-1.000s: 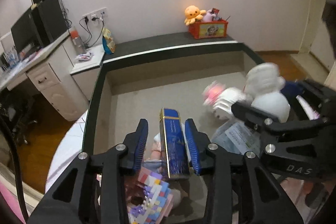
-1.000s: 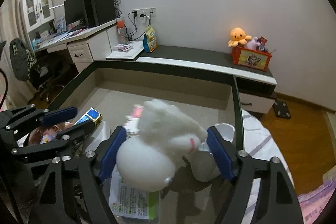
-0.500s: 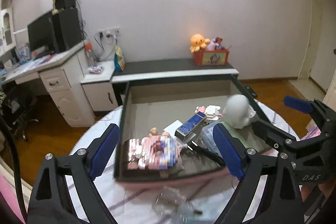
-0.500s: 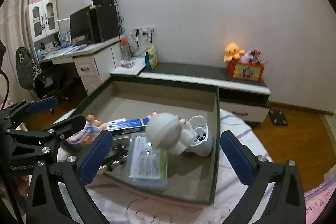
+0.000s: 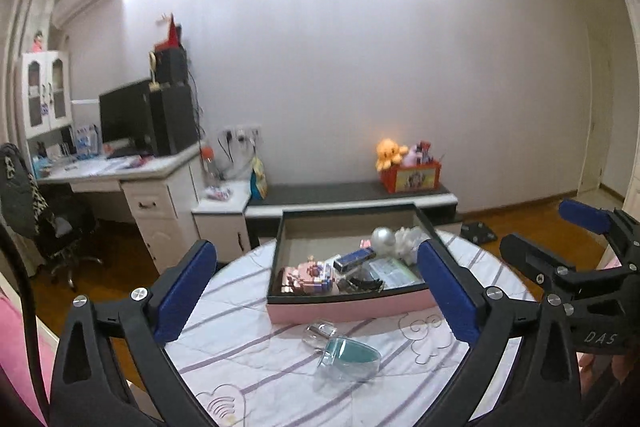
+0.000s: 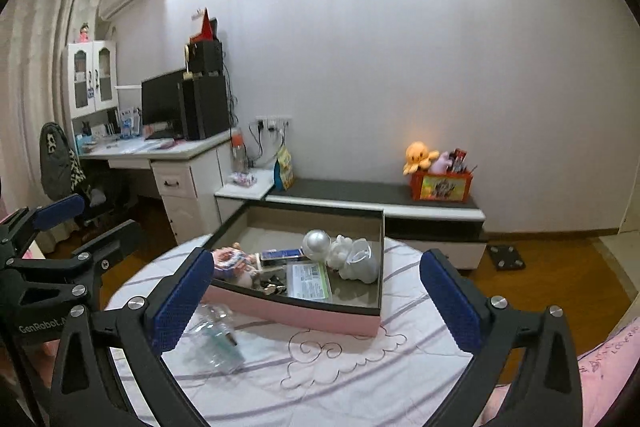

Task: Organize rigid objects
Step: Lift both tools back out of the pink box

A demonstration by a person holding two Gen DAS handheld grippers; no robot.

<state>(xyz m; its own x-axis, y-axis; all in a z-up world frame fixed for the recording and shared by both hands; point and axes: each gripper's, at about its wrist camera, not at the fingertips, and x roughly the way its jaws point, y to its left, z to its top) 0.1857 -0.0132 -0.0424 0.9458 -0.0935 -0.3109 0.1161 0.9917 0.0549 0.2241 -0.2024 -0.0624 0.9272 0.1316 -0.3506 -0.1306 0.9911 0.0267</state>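
Observation:
A pink box with a dark rim (image 5: 348, 303) (image 6: 296, 311) sits on the round table. Inside lie a blue and gold box (image 5: 354, 258) (image 6: 282, 253), a pink brick figure (image 5: 306, 275) (image 6: 230, 259), a white figurine with a round silver head (image 5: 384, 237) (image 6: 344, 253), a clear packet with a paper label (image 6: 310, 279) and dark small items (image 5: 360, 283). My left gripper (image 5: 316, 291) is open and empty, held back from the box. My right gripper (image 6: 316, 303) is open and empty, also back from the box.
A clear plastic piece with a teal part (image 5: 344, 351) (image 6: 216, 335) lies on the striped tablecloth (image 5: 248, 367) in front of the box. A desk with monitor (image 5: 132, 123) stands at left, a low bench with a toy crate (image 5: 410, 175) behind.
Both grippers opened wide, let go of the blue box and the white figurine, and pulled back and up from the box. Both things now lie inside the box.

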